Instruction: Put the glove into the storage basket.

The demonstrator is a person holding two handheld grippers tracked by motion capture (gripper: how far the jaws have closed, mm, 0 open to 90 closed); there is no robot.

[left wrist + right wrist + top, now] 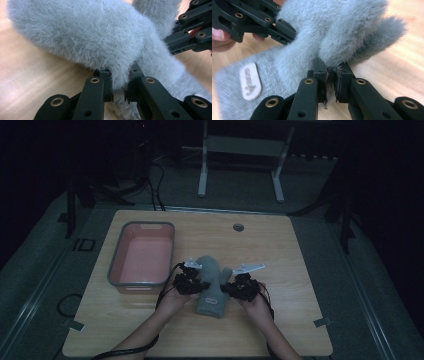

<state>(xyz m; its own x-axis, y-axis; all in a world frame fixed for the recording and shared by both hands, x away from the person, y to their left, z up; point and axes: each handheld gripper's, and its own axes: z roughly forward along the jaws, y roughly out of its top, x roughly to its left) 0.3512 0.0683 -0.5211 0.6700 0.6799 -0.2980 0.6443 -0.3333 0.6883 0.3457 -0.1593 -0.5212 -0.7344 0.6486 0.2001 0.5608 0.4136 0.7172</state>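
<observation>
Both sets of fingers are clamped on fuzz: the left gripper [120, 86] pinches one edge of the grey mitten [210, 285], the right gripper [331, 82] pinches the other edge by the thumb. The mitten lies mid-worktop [290, 250], cuff toward the person, with a pink bin [142, 255] just off to its left.

Fuzzy grey fleece mitten [82, 32], long-napped, with flat-knit cuff bearing smooth white patch [250, 81]. Matt black plastic claw [119, 86] links, brass-toned rivets. Beneath mitten, pale wood-grain surface [280, 250], satin finish. Beside mitten, smooth plastic tray [116, 265].
</observation>
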